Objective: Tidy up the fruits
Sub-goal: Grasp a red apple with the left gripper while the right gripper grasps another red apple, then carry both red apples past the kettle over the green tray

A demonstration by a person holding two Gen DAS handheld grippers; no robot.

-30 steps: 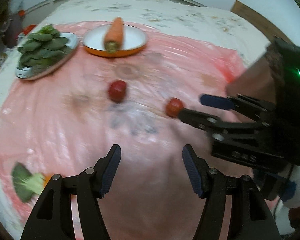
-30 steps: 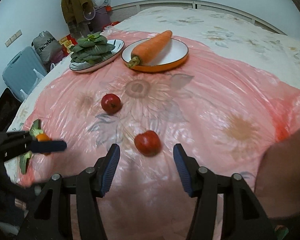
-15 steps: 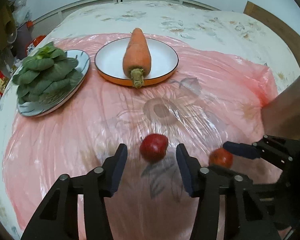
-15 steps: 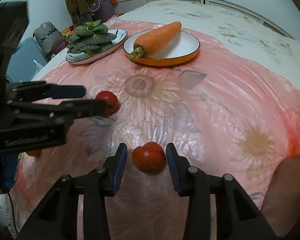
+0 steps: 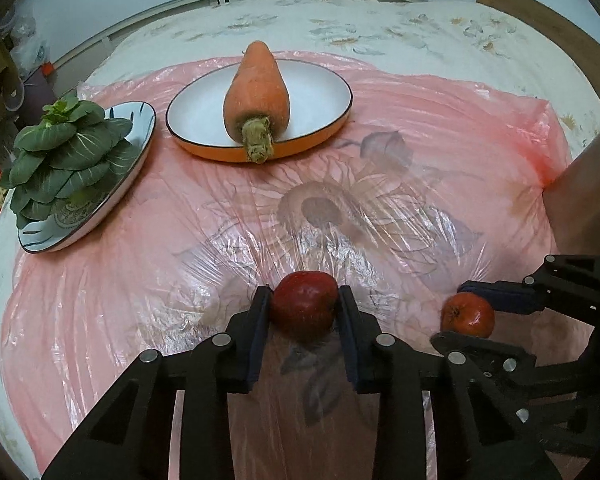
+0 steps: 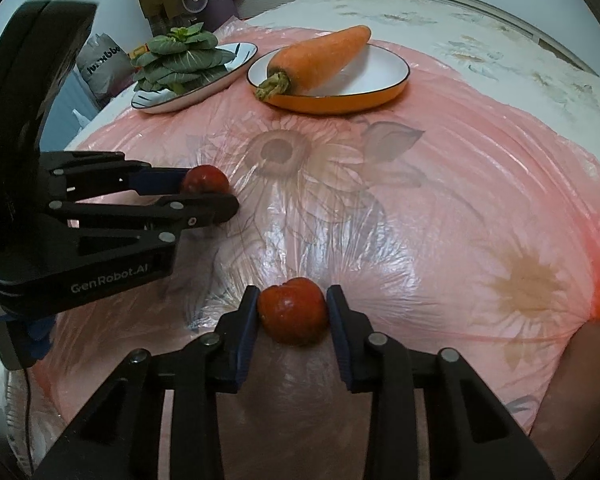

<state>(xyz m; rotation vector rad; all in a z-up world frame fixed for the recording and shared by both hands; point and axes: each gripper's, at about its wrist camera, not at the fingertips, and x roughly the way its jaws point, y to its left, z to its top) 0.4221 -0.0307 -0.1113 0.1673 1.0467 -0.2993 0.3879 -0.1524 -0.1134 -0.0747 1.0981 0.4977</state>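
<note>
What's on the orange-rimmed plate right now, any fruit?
Only a large carrot lies on the orange-rimmed plate, its stem end past the near rim. No fruit shows; the plate surface under the carrot is hidden.

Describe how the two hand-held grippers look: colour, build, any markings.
Both are matte black, angular frames with silver bolt heads. The left hand-held gripper and right hand-held gripper each have two long fingers lined with dark blue pads. White lettering "GenRobot.AI" marks the left one's body. No sleeves show.
</note>
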